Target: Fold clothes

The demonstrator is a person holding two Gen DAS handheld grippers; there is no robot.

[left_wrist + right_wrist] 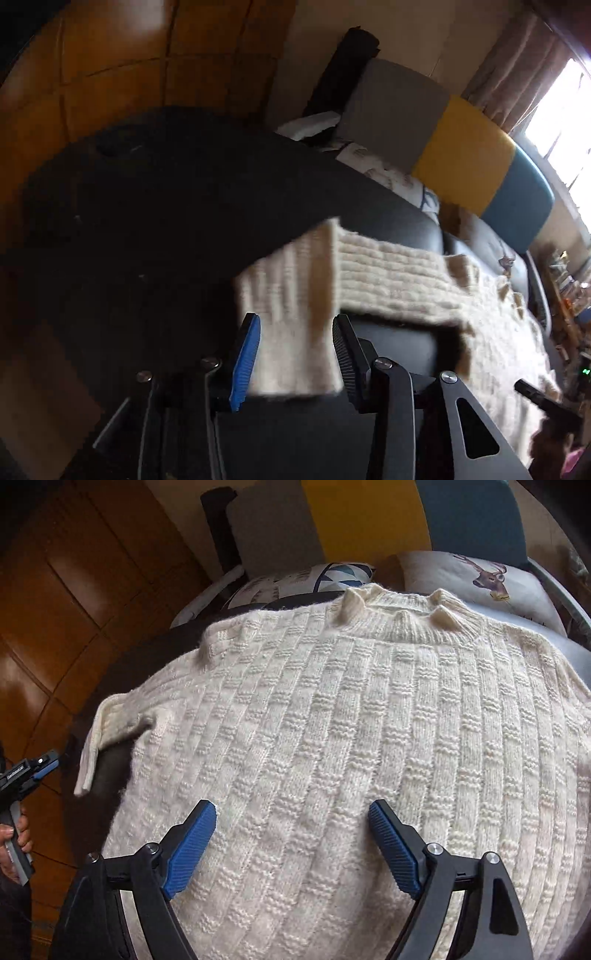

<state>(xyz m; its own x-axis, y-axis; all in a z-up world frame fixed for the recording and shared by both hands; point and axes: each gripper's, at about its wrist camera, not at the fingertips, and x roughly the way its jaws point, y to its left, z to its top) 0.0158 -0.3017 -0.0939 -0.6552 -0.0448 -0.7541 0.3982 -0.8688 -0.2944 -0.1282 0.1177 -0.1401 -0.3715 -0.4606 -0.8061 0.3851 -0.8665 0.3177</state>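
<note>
One cream sweater (pixel 332 738) spread beneath right hand-held gripper (pixel 291 834), jaws apart

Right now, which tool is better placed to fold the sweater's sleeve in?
Left. The left tool is at the sleeve, its cuff between the open fingers. The right tool hovers open over the sweater body, far from that sleeve.
</note>
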